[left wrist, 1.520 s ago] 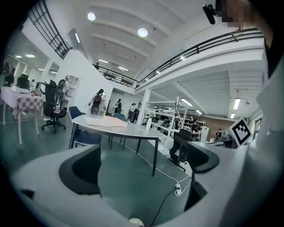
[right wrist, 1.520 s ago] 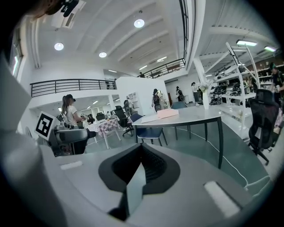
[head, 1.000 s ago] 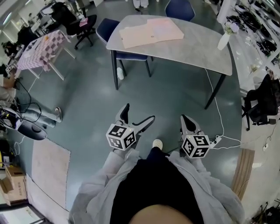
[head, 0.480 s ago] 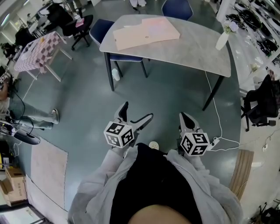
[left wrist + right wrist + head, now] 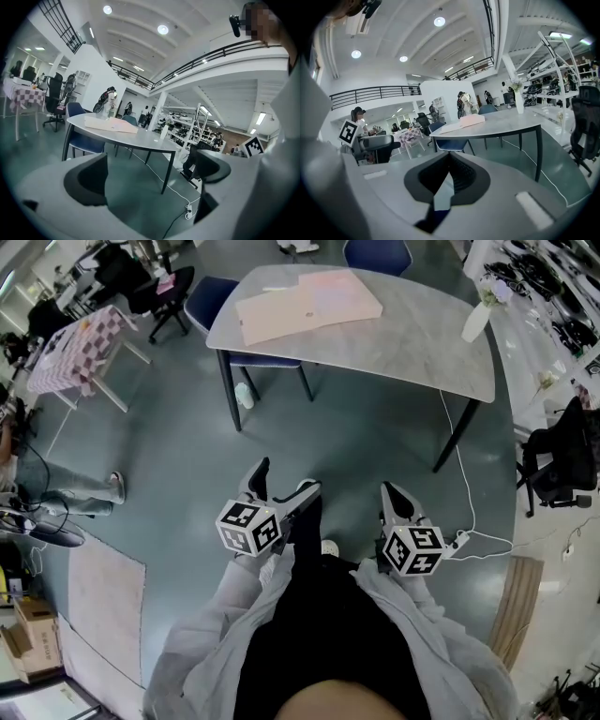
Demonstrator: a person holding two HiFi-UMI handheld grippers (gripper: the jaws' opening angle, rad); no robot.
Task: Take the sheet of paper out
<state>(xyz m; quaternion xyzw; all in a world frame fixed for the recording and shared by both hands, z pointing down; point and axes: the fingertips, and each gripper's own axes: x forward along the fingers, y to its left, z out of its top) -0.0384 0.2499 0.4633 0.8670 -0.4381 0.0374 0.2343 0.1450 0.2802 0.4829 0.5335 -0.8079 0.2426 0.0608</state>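
A pale pink flat folder of paper (image 5: 305, 304) lies on the left part of a grey table (image 5: 412, 338), well ahead of me across the floor. The left gripper view also has the folder (image 5: 110, 124) and the table (image 5: 140, 139) in it, and so does the right gripper view, with the folder (image 5: 465, 122) on the table (image 5: 506, 123). My left gripper (image 5: 287, 476) is held at waist height, far short of the table, open with nothing between its jaws (image 5: 150, 176). Beside it, my right gripper (image 5: 387, 489) is shut and empty (image 5: 449, 161).
A white bottle (image 5: 478, 322) stands at the table's right end. Blue chairs (image 5: 217, 298) sit at its far side. A small white bottle (image 5: 245, 396) stands by a table leg. A white cable and power strip (image 5: 464, 540) lie at right, near a black chair (image 5: 558, 465). A checked table (image 5: 70, 348) stands at left.
The person has stepped forward, so the table sits a little nearer in the head view. Both grippers keep their pose and jaw state; a dark trouser leg now shows between them.
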